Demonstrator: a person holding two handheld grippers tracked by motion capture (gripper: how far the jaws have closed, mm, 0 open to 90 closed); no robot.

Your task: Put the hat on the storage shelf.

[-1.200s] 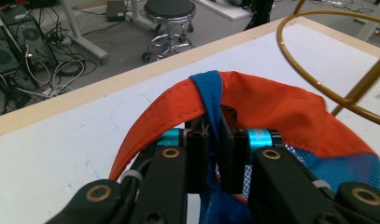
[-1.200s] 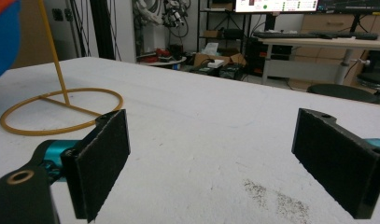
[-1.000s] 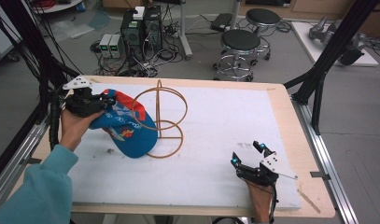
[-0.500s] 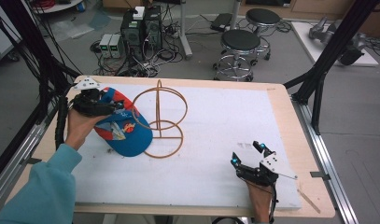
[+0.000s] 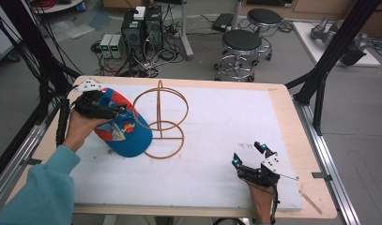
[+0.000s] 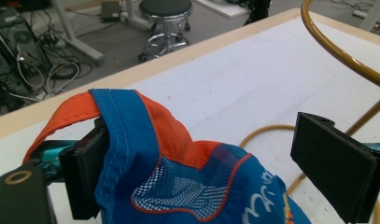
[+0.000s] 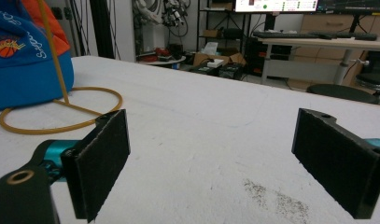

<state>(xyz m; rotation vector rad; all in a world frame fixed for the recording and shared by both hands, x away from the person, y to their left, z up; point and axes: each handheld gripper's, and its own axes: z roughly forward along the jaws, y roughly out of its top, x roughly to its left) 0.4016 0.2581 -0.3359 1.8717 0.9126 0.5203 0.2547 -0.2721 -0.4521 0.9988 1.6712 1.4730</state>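
Letting go of the cap (image 5: 125,131) is the step in hand, by my reading: the left claw (image 6: 211,172) has just been opening its jaws, and they now stand wide, the blue and orange fabric between them, draped against one pad (image 6: 87,175) and clear of the other. The cap lies on the white table (image 5: 226,126), touching the gold wire stand (image 5: 159,119). Drawing the claw straight back, without snagging the band, would leave the cap settled. The right claw (image 7: 215,163) rests wide open and empty, well apart.

Blue-and-orange cap (image 5: 125,131), crumpled, on white mat, touching wire stand (image 5: 159,119)
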